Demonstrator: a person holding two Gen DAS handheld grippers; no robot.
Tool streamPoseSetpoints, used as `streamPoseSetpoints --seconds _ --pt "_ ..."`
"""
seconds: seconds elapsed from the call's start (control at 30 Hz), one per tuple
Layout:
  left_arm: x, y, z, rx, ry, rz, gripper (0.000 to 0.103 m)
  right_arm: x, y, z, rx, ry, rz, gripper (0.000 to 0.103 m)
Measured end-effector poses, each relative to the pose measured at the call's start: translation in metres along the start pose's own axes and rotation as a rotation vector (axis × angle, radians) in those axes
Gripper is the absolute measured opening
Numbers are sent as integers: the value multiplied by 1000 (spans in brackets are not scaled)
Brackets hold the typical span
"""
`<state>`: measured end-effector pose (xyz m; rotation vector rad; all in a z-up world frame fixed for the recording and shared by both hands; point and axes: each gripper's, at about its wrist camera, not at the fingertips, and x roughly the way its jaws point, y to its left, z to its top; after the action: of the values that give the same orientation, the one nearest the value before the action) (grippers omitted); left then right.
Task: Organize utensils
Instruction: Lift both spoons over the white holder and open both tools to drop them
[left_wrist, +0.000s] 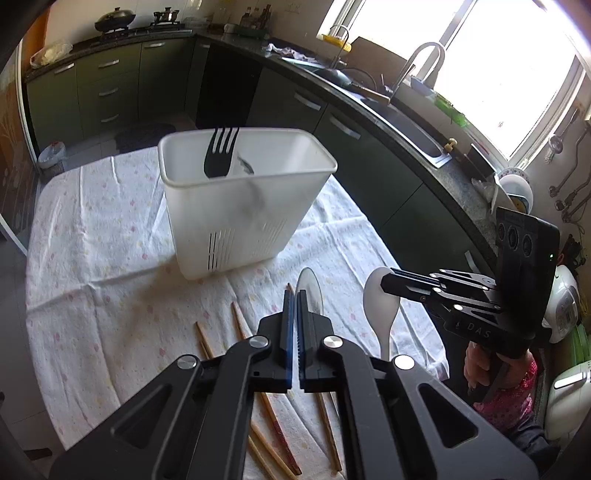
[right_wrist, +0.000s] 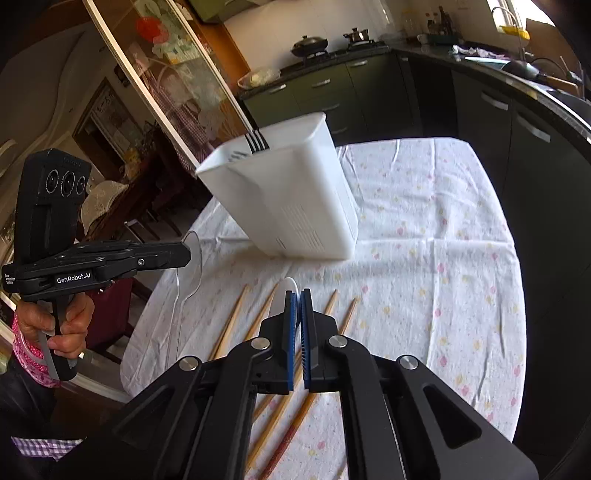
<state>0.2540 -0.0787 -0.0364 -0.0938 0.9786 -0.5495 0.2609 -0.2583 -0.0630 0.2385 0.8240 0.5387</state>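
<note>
Now both tongs clenched: left gripper (left_wrist: 294, 295) on clear spoon (left_wrist: 310, 291), right gripper (right_wrist: 297, 295) on white spoon (left_wrist: 382, 306); white bin (left_wrist: 243, 199) ahead on table, holding fork (left_wrist: 221, 155); bowls upright, left nearer

We are in a home kitchen: dark green cabinets (left_wrist: 107, 85) run under a stone counter (left_wrist: 454, 181), a wok (right_wrist: 309, 44) sits on the gas hob, and a sink (left_wrist: 413, 129) with tap lies below the window (left_wrist: 509, 66).

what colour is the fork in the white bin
Black; the fork shows best in the left wrist view, standing in the bin.
</note>
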Motion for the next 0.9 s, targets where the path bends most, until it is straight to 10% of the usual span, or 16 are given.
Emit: streamPoseSetpoints --seconds 0.5,0.7,0.9 --pt "-120 -23 109 125 -690 342 1 -67 69 113 -177 -703 -332 4" --pt "-75 -19 116 214 -761 537 1 -1 74 132 -264 -675 -440 4" --pt "-17 -7 110 225 -660 539 2 54 65 121 -312 -577 -463 4"
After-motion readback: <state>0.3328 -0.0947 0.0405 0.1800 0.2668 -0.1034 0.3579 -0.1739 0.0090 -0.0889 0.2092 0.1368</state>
